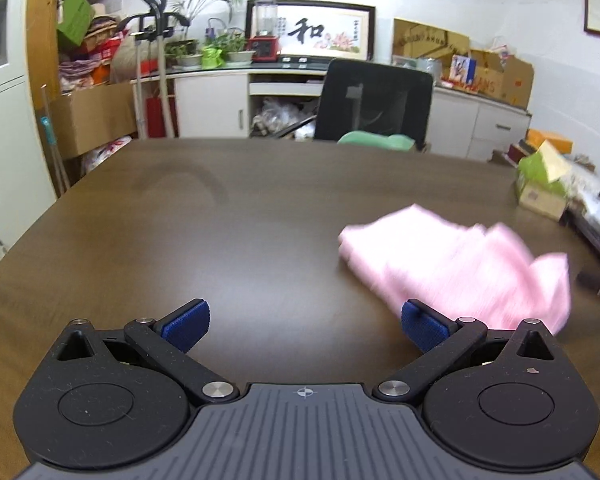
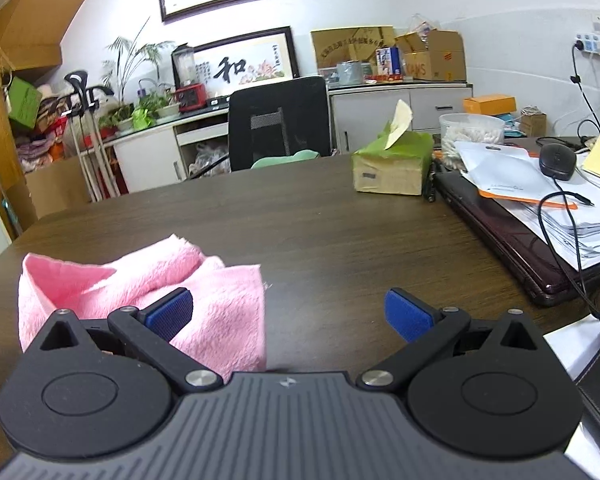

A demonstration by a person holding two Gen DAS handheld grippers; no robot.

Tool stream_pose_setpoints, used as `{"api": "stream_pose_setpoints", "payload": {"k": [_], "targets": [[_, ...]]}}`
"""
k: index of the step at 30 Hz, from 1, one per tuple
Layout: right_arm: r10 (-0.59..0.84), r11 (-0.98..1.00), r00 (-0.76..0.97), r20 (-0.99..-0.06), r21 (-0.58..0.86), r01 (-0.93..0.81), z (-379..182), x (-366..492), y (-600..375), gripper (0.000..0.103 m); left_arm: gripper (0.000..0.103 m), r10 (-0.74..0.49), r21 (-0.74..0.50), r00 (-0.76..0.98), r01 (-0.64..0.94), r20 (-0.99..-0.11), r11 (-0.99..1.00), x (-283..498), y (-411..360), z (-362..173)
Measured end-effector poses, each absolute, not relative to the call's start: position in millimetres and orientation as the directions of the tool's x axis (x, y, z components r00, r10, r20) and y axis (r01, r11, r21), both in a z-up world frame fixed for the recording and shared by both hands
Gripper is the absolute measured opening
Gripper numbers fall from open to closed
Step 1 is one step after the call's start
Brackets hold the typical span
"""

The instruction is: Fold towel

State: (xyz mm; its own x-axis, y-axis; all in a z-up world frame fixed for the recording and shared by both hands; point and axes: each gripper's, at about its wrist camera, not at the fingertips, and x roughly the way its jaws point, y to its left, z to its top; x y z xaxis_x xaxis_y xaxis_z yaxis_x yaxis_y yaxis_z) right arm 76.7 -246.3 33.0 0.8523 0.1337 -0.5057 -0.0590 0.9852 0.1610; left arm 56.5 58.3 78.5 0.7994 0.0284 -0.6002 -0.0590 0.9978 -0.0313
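One pink towel [image 2: 148, 292], soft, light, limp, bunched on our table [image 2: 340, 240]; we judge its loose corners best. Left gripper [image 1: 305, 322] and right gripper [image 2: 288, 312]: both spread, empty.

The dark wood-grain tabletop [image 2: 320, 216] carries a crumpled pink towel [image 2: 148, 296] near its front edge. Toward the far right corner sit a green tissue box [image 2: 392, 168], a dark laptop [image 2: 500, 232] and stacked papers [image 2: 572, 216].
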Motion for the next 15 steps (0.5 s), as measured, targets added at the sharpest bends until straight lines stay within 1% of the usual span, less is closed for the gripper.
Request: {"api": "stream_pose_setpoints", "payload": {"k": [3, 7, 13, 15], "targets": [[0.121, 0.99, 0.849, -0.515, 0.124, -0.065, 32.4, 75.9, -240.0, 0.103, 0.103, 0.009, -0.026, 0.801, -0.031, -0.598, 0.999, 81.6, 42.8, 92.4], [0.109, 0.992, 0.852, -0.513, 0.105, -0.064, 33.7, 73.0, -237.5, 0.103, 0.103, -0.011, -0.008, 0.778, 0.007, -0.628, 1.0, 123.7, 17.2, 98.9], [0.125, 0.988, 0.853, -0.506, 0.144, -0.06, 36.7, 70.2, -242.8, 0.103, 0.103, -0.001, 0.092, 0.725, 0.089, -0.689, 0.992, 156.1, -18.8, 85.1], [0.13, 0.987, 0.853, -0.506, 0.146, -0.064, 37.0, 69.2, -241.9, 0.103, 0.103, 0.012, 0.119, 0.717, 0.1, -0.697, 0.988, 162.8, -25.8, 80.1]]}}
